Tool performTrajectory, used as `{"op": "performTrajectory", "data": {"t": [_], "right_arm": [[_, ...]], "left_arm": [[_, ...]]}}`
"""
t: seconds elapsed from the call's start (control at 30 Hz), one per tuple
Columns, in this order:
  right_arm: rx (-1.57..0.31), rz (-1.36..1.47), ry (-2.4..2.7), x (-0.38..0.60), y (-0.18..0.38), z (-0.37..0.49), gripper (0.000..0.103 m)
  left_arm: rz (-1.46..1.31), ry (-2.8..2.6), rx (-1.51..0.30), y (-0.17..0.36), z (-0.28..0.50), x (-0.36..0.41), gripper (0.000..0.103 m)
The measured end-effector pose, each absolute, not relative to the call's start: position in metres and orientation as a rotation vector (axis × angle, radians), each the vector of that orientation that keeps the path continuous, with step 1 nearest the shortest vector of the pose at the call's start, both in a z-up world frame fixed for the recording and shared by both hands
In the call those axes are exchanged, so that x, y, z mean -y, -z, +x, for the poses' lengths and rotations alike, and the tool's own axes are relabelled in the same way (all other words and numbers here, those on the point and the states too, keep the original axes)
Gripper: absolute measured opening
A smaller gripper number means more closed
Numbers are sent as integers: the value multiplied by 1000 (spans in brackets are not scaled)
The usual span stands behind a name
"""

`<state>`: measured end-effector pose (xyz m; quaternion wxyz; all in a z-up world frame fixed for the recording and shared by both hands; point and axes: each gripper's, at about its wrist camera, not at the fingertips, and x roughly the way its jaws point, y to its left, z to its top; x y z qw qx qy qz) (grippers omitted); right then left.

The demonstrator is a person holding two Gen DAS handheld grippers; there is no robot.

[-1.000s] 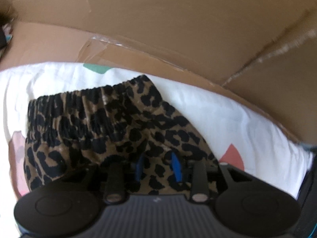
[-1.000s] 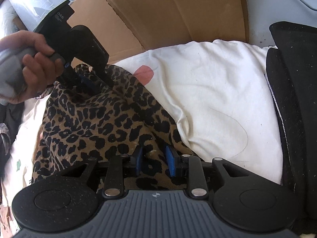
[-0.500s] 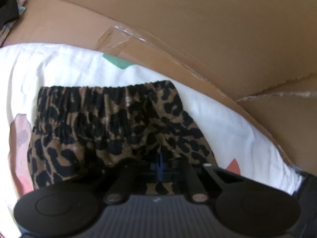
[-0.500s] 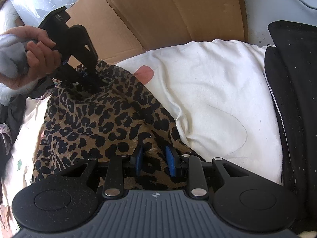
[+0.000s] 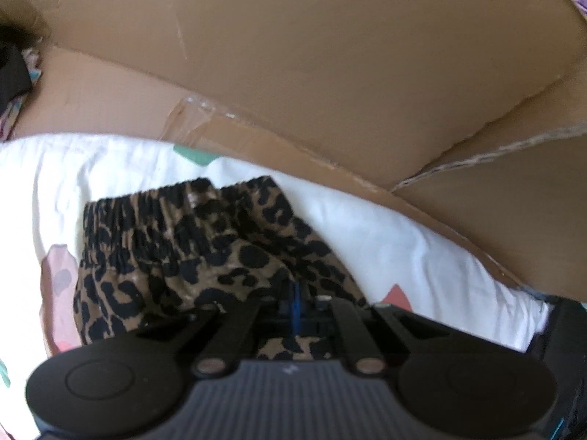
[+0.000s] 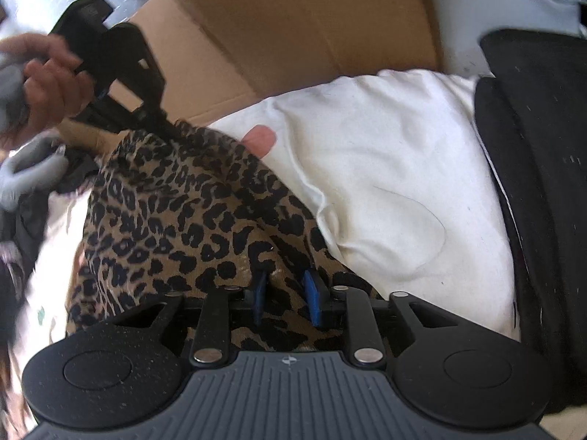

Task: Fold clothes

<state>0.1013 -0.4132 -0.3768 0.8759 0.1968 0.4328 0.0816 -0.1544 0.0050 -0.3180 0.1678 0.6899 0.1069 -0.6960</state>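
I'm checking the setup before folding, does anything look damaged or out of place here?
The cardboard behind the sheet is torn along a seam, with loose tape peeling at the tear. The leopard shorts lie bunched, pinched up at one point by the left gripper. Nothing is spilled.

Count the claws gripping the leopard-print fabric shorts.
1 for certain. The left claw is shut on the leopard-print fabric shorts at their far edge; the right claw straddles a near fold, closing, not yet pinching.
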Motion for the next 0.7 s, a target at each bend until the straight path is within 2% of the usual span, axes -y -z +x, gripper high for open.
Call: {"op": "performTrajectory", "data": {"t": [0.07, 0.17, 0.7], "right_arm": [[-904, 416, -175, 413, 376, 100, 18], [-897, 400, -183, 411, 370, 98, 0], [-875, 401, -90, 413, 354, 84, 0]], "left_arm": [[1959, 1988, -282, 313, -155, -8, 0], [1952, 2006, -249, 313, -157, -14, 0], [1941, 2069, -293, 320, -161, -26, 0]]}}
